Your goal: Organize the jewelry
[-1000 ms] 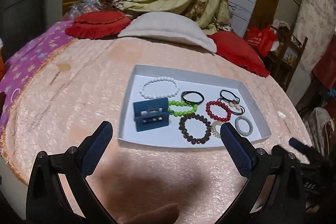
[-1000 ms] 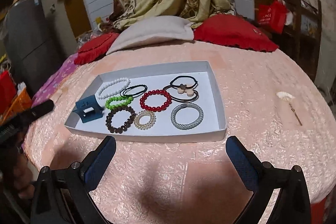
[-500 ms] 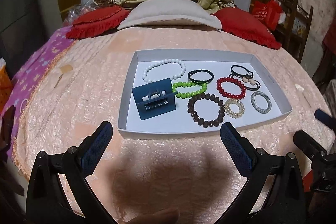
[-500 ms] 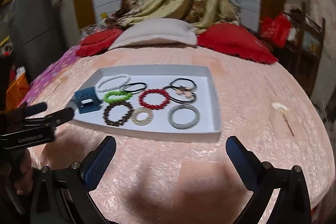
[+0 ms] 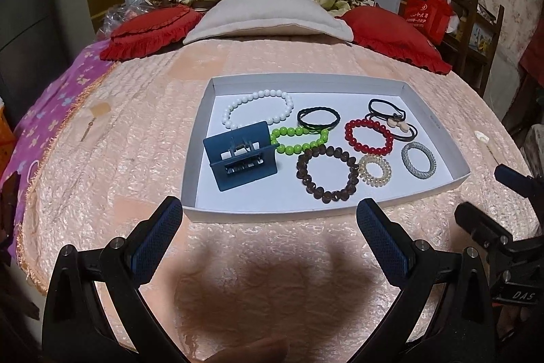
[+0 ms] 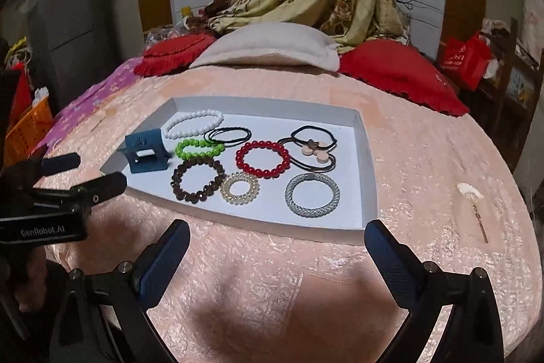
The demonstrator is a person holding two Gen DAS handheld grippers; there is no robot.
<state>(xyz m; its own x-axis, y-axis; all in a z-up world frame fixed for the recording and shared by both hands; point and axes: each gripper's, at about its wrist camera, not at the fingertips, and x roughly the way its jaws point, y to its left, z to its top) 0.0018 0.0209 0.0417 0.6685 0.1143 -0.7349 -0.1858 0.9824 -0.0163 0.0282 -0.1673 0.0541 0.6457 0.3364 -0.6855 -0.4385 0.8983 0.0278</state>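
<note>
Both tools were released and held nothing; the left tool (image 5: pixel 268 220) hovered with its blue-padded fingers spread wide just short of the near rim of the shallow white cardboard tray (image 5: pixel 438 131), and the right tool (image 6: pixel 277 238) hung likewise spread before the same rim, further toward the tray's right end.

The tray sat on a peach quilted bedspread (image 5: pixel 136 131), and all the jewelry lay inside it: a white pearl-bead bracelet (image 5: pixel 258 108) at the far left; a dark blue plastic claw clip (image 5: pixel 241 155) in front of it, standing upright and overlapping the end of a lime-green bead bracelet (image 5: pixel 299 140); a thin black hair elastic (image 5: pixel 318 118); a red bead bracelet (image 5: pixel 369 136); a brown faceted-bead bracelet (image 5: pixel 326 174) nearest the front rim; a small champagne spiral hair tie (image 5: pixel 375 170); a grey mesh bangle (image 6: pixel 312 194) at the right end; and black elastics with a beige charm (image 6: pixel 314 147) behind it.

Everything lay ahead of both tools, beyond the rim. Judging by position, the left tool was nearer the clip and the brown bracelet (the clip's long axis ran roughly across that tool's line of reach), while the right tool was nearer the grey bangle, which lay flat, so its fingers would probably have to pinch one side of the ring.
</note>
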